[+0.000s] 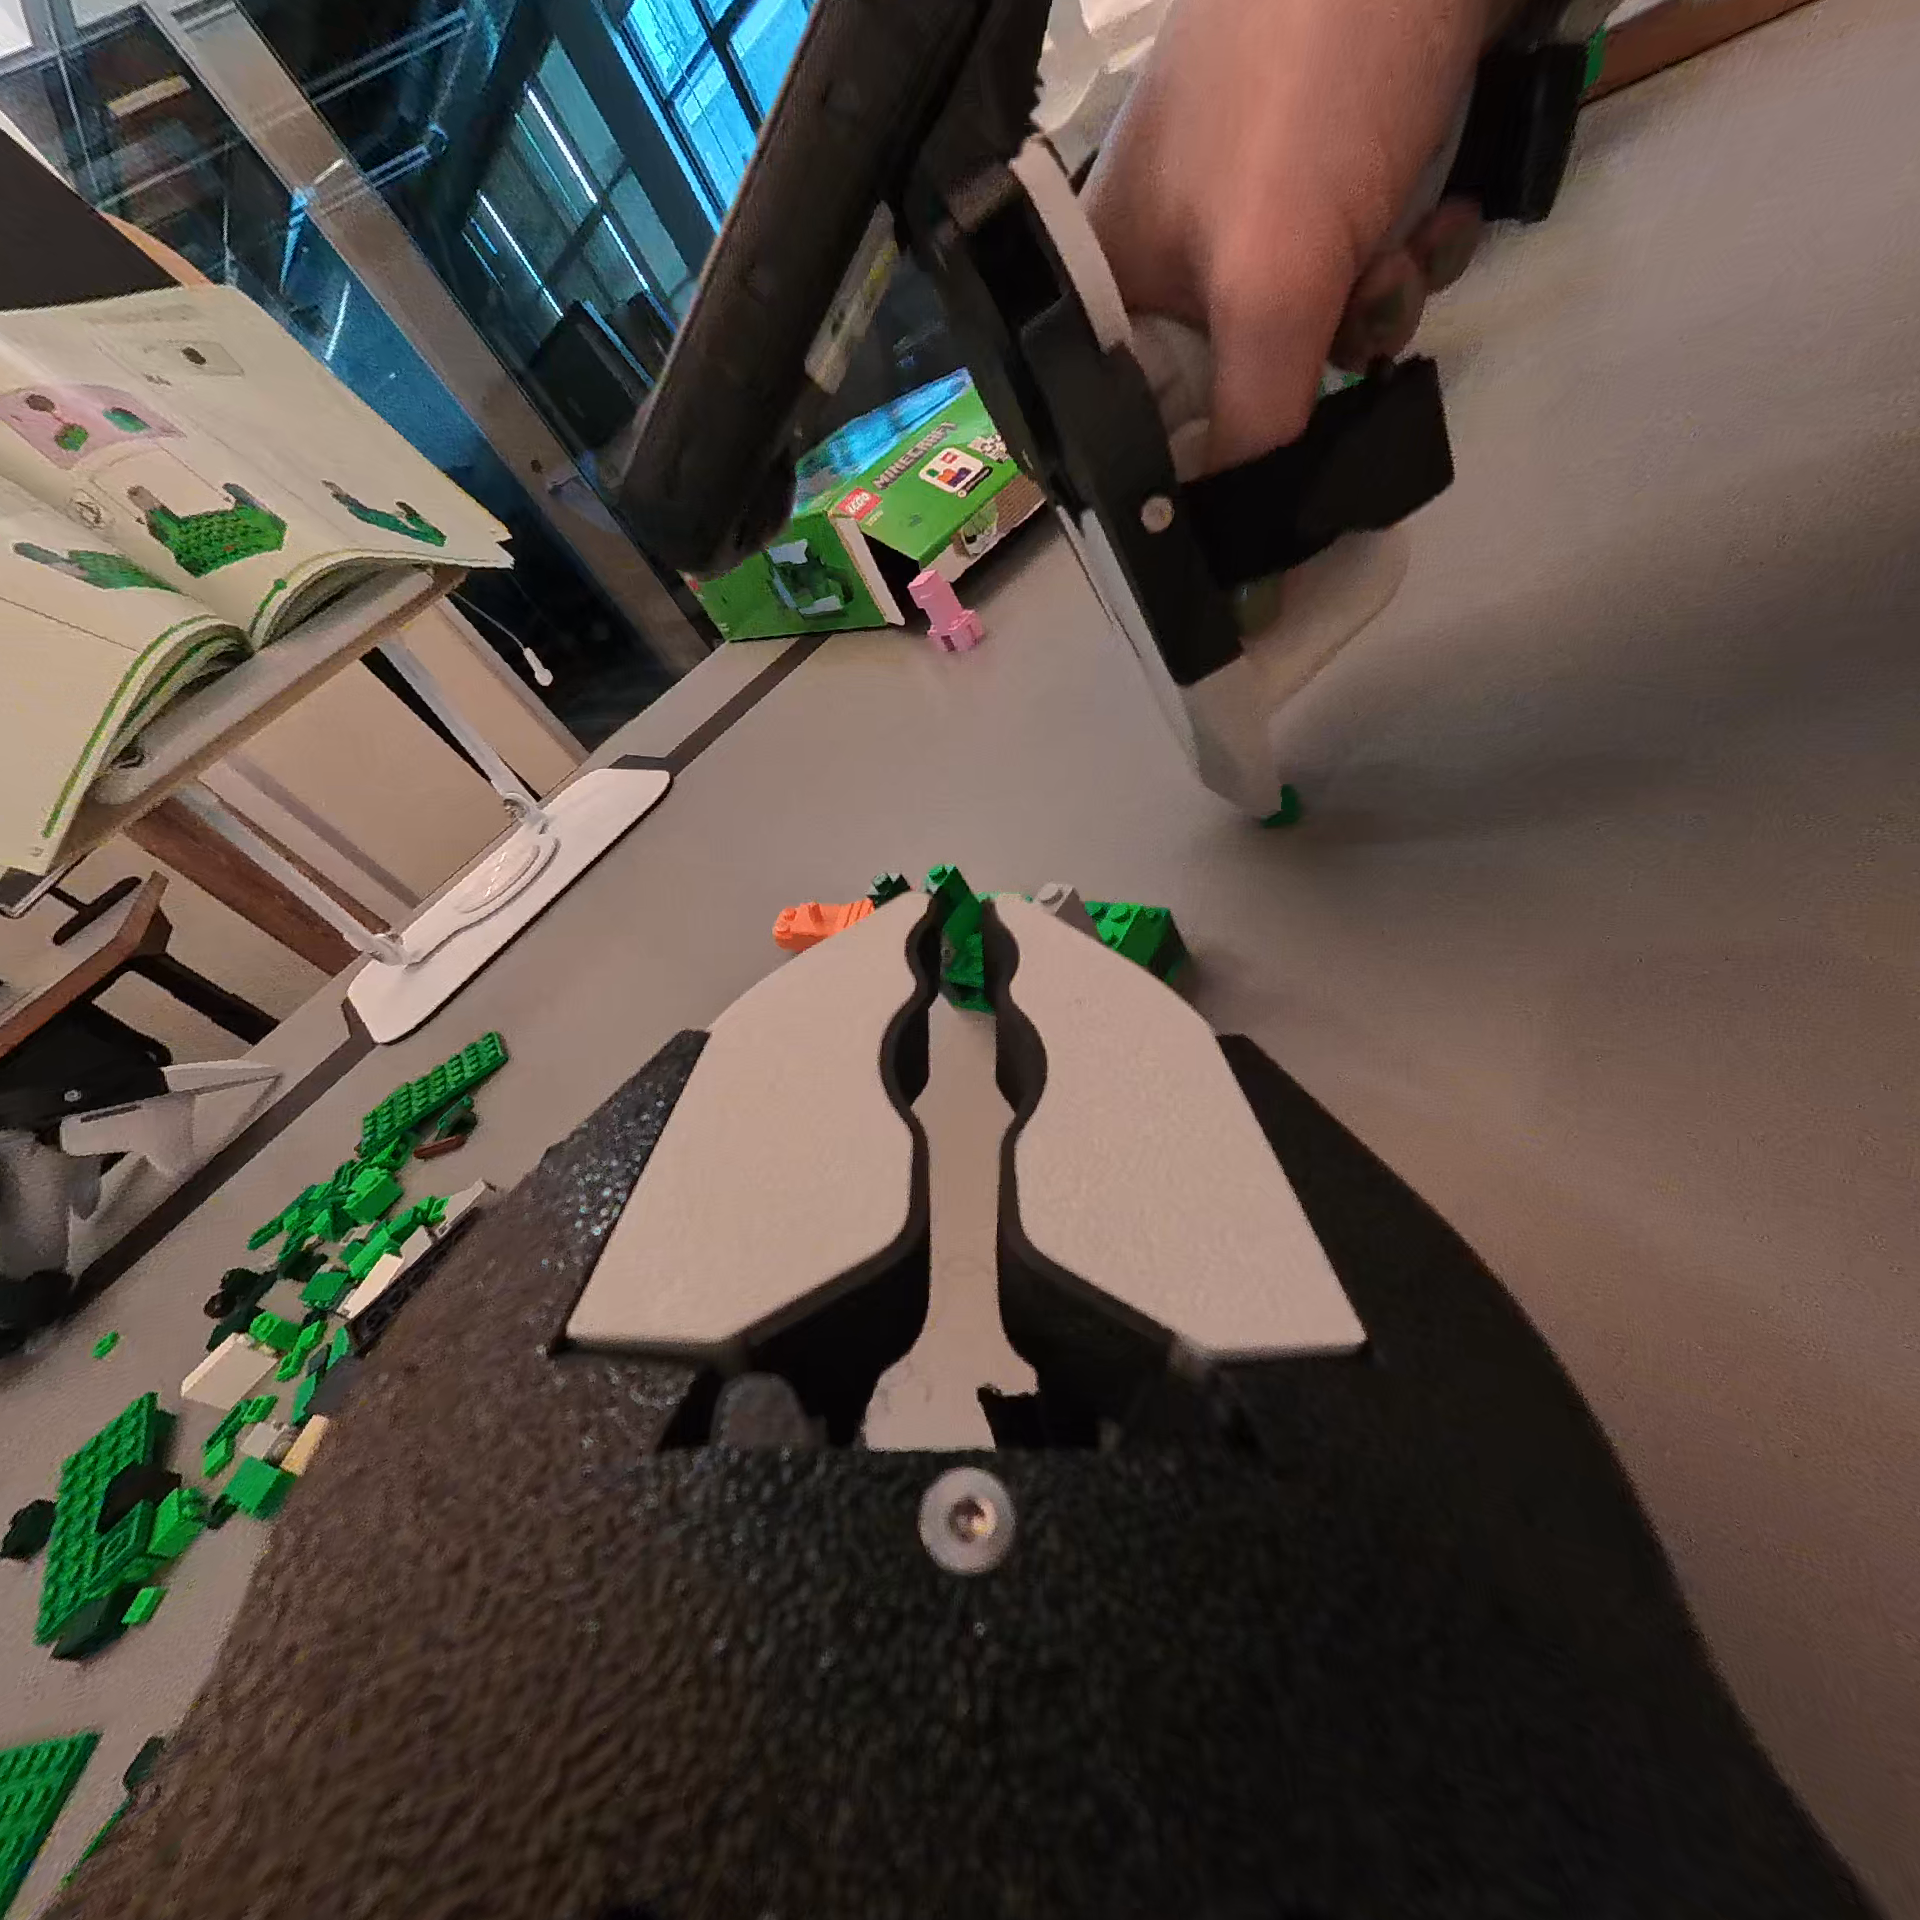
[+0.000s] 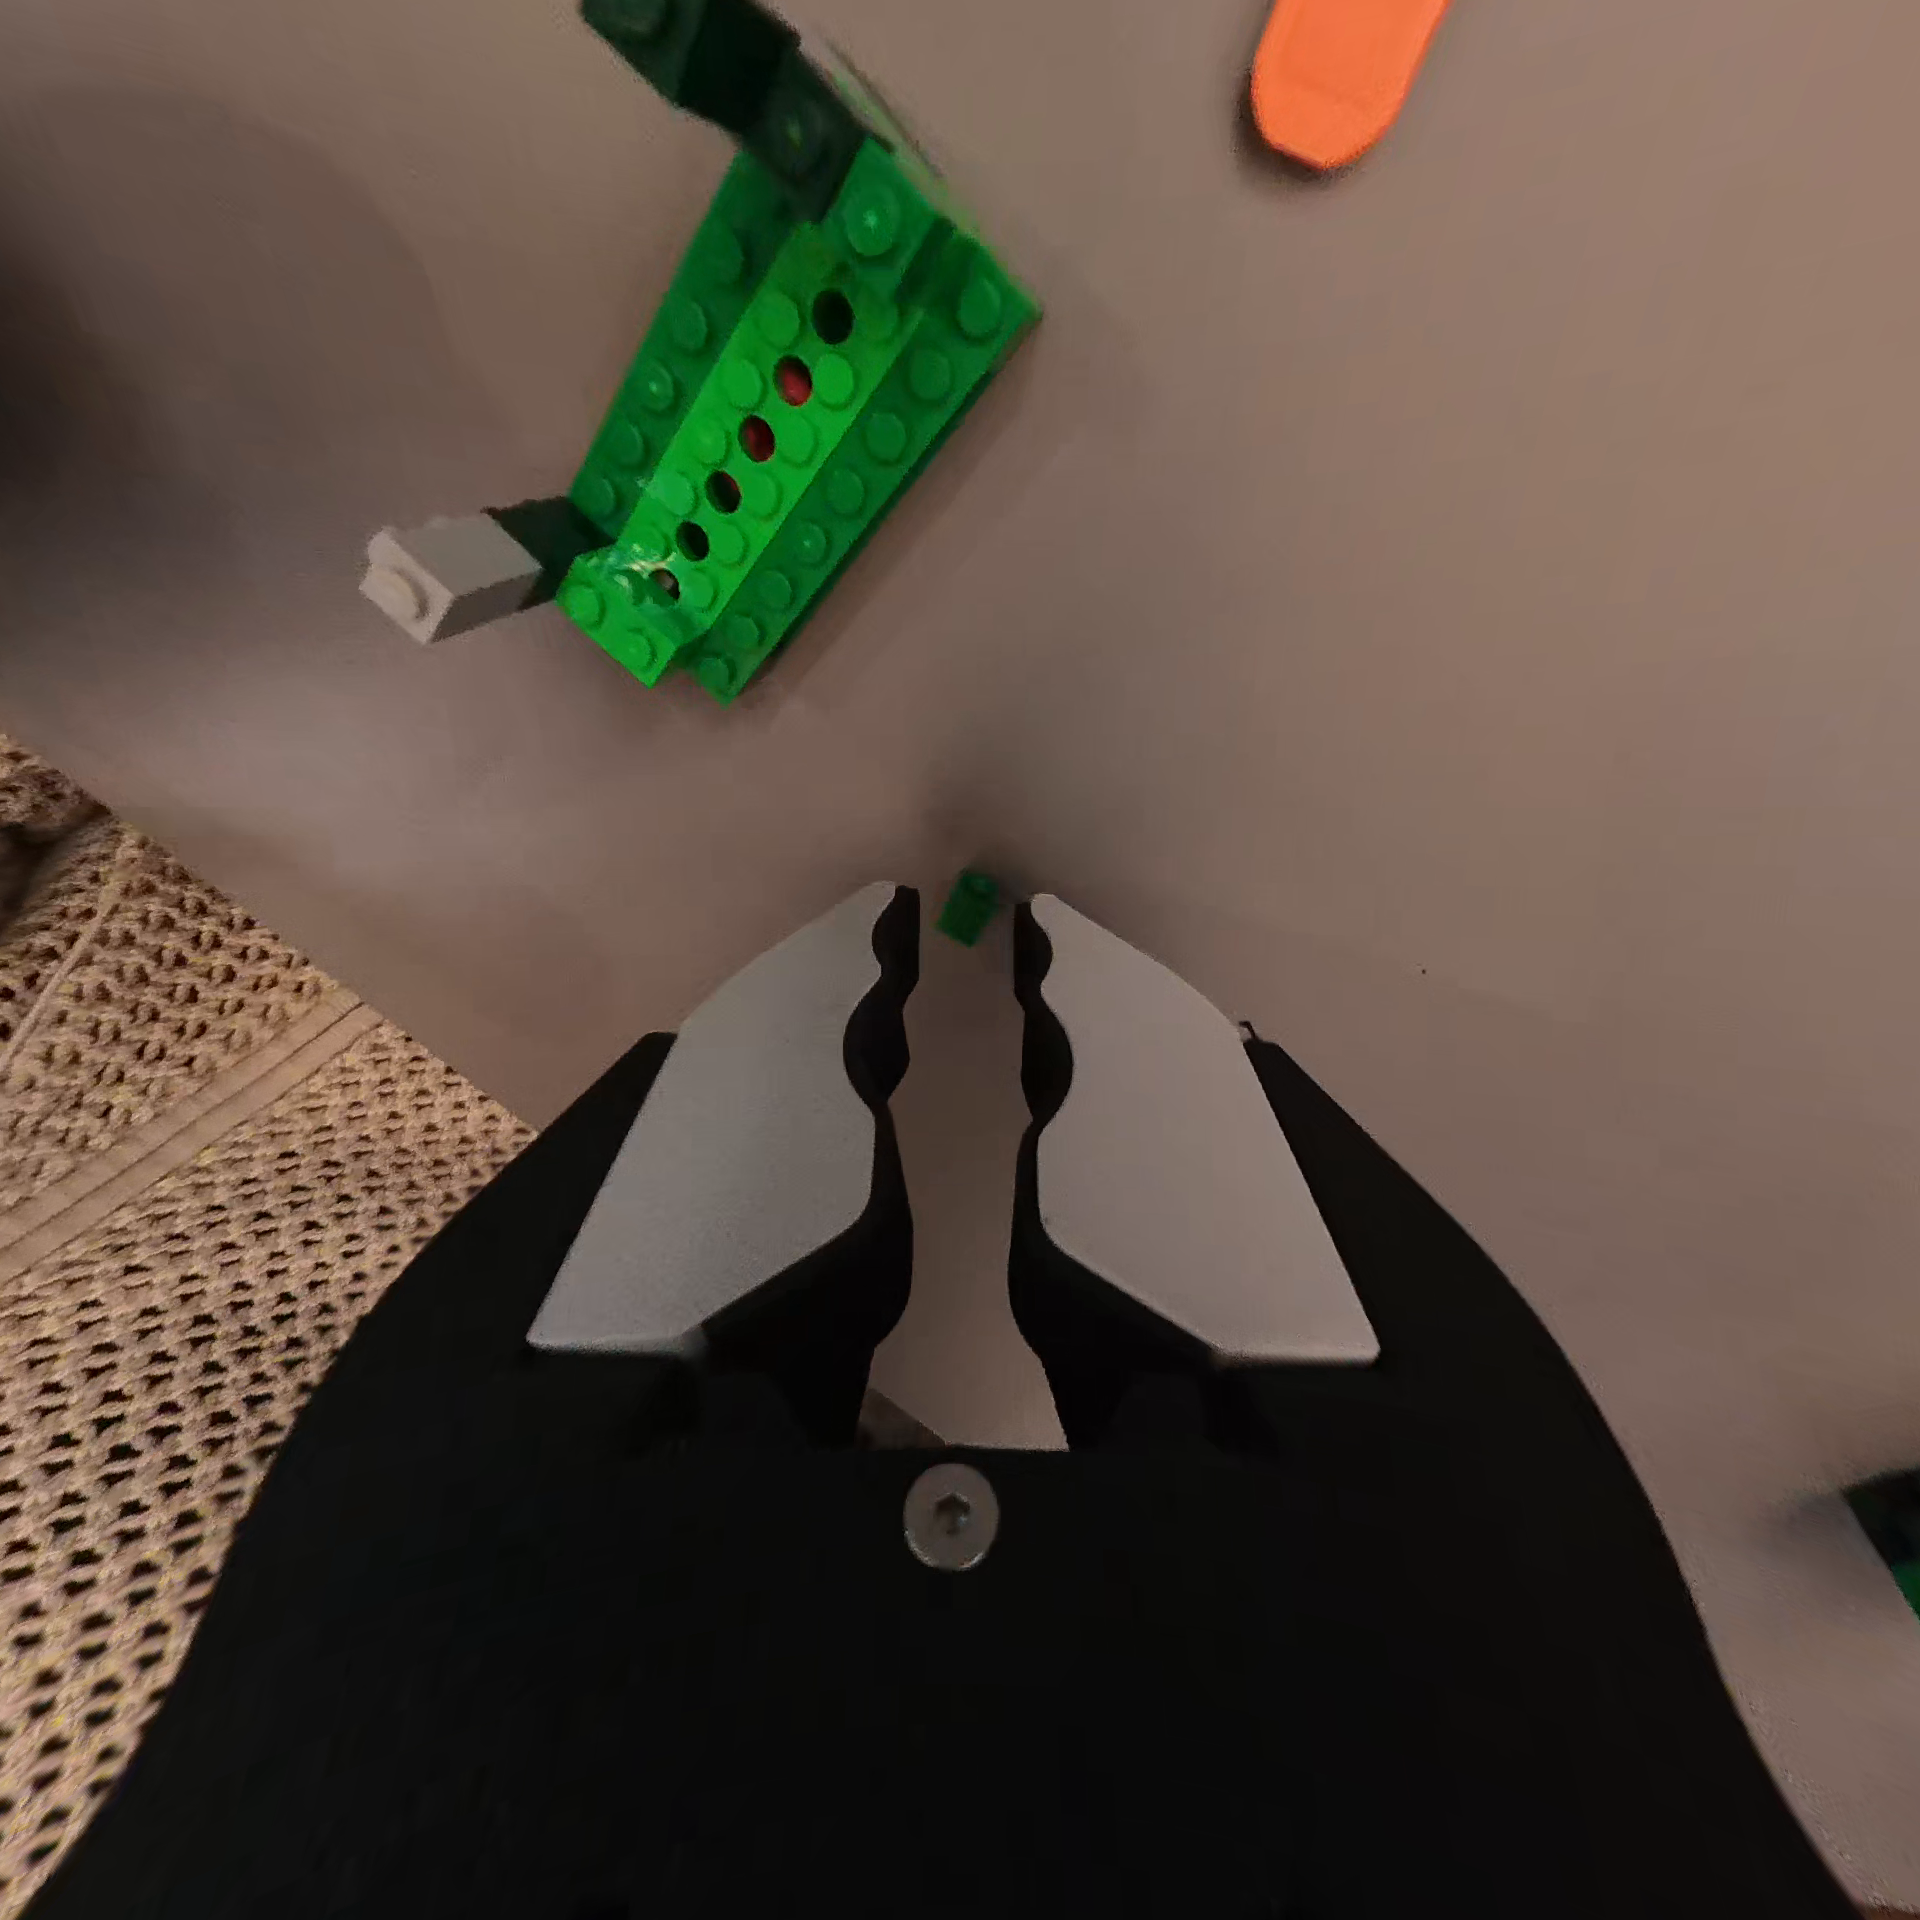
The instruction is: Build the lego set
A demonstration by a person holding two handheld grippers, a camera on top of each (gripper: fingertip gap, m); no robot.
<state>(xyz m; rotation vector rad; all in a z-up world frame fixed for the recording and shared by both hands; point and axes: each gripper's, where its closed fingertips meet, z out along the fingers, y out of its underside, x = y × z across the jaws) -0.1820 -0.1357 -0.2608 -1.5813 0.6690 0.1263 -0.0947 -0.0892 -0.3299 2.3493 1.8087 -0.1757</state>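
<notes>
A green lego assembly (image 2: 800, 416) with a grey brick on one end lies on the grey table (image 2: 1455, 675). In the left wrist view it (image 1: 1132, 935) sits at my left gripper (image 1: 961, 912), whose jaws are closed down to a narrow gap with a green part of the assembly between the tips. My right gripper (image 2: 966, 920) points down at the table, slightly open, with a tiny green brick (image 2: 968, 906) between its tips and a gap on each side. The left wrist view shows the right gripper (image 1: 1270, 798) held by a hand, its tip at that brick (image 1: 1282, 806).
An orange piece (image 2: 1340, 83) lies beside the assembly. Several loose green pieces (image 1: 343, 1268) lie at the left. An open instruction booklet (image 1: 208, 499) on a stand, a green box (image 1: 894, 520) and a pink figure (image 1: 951, 618) are farther back. Beige woven fabric (image 2: 156, 1143) borders the table. The gap from one gripper's tips to the other's is roughly 12 cm. Between my right fingertips and the orange piece (image 2: 1340, 83) there is roughly 10 cm.
</notes>
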